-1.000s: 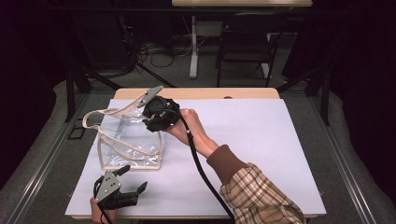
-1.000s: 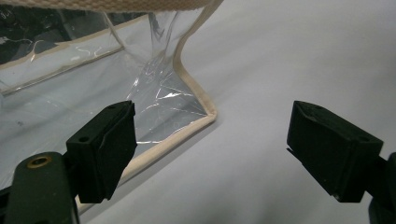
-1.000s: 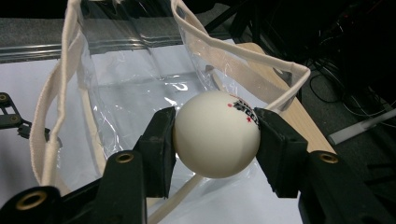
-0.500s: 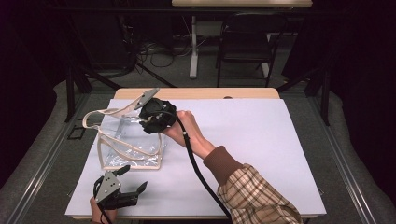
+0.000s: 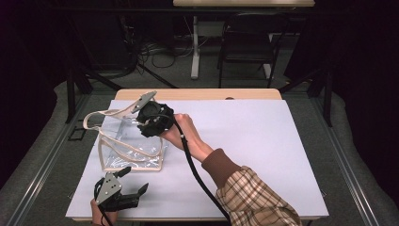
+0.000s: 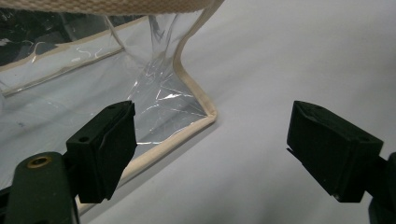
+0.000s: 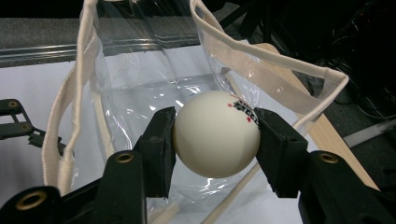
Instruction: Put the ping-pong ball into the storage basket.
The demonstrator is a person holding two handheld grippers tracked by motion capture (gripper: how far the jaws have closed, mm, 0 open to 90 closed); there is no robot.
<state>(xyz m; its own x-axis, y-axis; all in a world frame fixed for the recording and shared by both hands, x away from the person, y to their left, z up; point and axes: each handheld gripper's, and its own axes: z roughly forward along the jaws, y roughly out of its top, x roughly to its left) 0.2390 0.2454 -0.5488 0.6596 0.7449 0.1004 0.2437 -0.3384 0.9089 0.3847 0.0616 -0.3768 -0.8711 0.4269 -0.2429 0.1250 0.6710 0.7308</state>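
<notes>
A clear plastic tote bag (image 5: 127,141) with cream trim and cream handles stands on the white table sheet (image 5: 254,141) at the left. My right gripper (image 7: 215,135) is shut on a white ball (image 7: 215,134) with small red and black print. It holds the ball over the bag's (image 7: 140,84) open mouth, between the two handles. In the high view the right gripper (image 5: 151,120) hangs over the bag's top right edge. My left gripper (image 5: 134,181) rests near the table's front left edge with its jaws open and nothing between them. Just beyond it lies the bag's bottom corner (image 6: 205,114).
A wooden table edge (image 5: 197,94) shows beyond the white sheet. Behind it stand a dark chair (image 5: 244,52) and a table leg (image 5: 194,47) with cables on the floor. The right gripper's black cable (image 5: 197,174) trails back along the plaid-sleeved forearm.
The right gripper with the ball has shifted slightly left over the bag's opening. The left gripper has stayed where it was.
</notes>
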